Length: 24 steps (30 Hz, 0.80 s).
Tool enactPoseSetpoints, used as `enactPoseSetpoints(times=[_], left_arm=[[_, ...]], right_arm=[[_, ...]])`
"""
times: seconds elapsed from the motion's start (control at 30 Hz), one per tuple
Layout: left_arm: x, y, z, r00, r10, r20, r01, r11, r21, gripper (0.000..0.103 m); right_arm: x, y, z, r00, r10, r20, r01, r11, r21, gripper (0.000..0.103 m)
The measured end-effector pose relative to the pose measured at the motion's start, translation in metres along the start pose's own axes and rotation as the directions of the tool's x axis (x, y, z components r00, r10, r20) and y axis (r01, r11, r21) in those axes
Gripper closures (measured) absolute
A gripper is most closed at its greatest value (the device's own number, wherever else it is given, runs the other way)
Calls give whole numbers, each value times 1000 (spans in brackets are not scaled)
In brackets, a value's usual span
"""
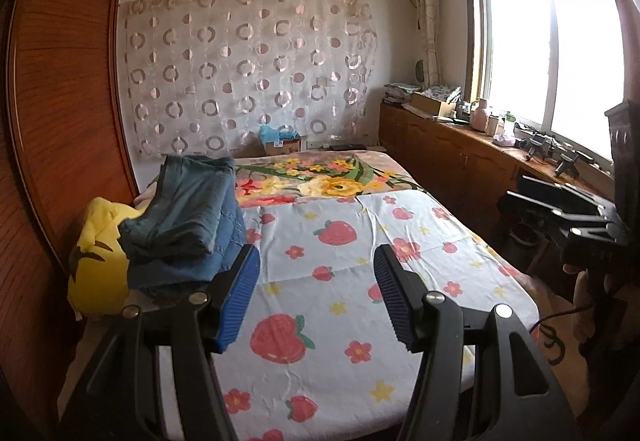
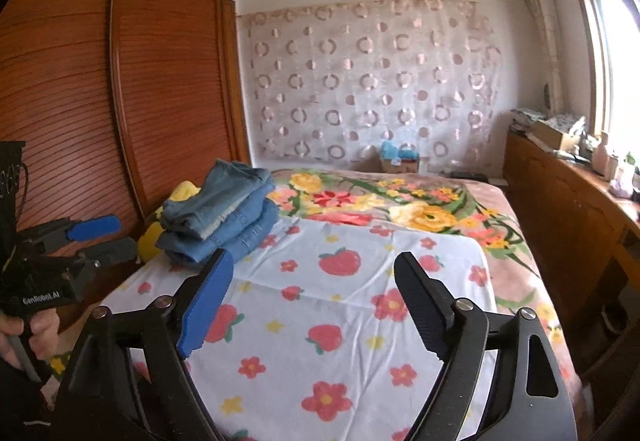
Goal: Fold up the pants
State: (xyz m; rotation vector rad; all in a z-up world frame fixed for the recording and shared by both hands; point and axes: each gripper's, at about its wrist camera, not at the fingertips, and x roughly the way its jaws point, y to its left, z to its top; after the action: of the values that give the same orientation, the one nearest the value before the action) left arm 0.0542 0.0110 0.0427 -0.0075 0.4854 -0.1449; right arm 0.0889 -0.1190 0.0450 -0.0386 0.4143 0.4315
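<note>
The folded jeans (image 2: 224, 213) lay stacked at the left edge of the bed (image 2: 532, 281), half on the strawberry-print sheet (image 2: 340, 321) and half against a yellow cushion (image 1: 96, 241), close to the wooden wardrobe (image 2: 100, 81). How many pairs made up the stack was hard to tell from either view; it looked like two or three.

The left gripper (image 1: 316, 297) hovered just right of the stack with its jaws partly apart and nothing between them. The right gripper (image 2: 316, 301) hung over the bare middle of the sheet, jaws wide and empty. No unfolded pants showed anywhere on the sheet, so the step in hand was probably to fetch the next pair, or the work was finished.

If another pair was to come, it would be best spread flat on the clear sheet, well apart from the stack, with each claw taking one corner of the waistband so the legs laid true before the fold.
</note>
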Motion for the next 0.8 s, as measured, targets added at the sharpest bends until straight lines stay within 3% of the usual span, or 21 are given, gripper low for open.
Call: enactPoseSetpoints(times=[0.37,0.8], left_arm=[[-7,-2,-7,1000,24,11,-24,999,-25,44],[-29,2,-1,995,73,65,-72,997,-17,44]], right_arm=[[-27,-16,-25,996,-84,5,84,994,74,17],[-52,-5,-12,989,-120,85,113,991,77,17]])
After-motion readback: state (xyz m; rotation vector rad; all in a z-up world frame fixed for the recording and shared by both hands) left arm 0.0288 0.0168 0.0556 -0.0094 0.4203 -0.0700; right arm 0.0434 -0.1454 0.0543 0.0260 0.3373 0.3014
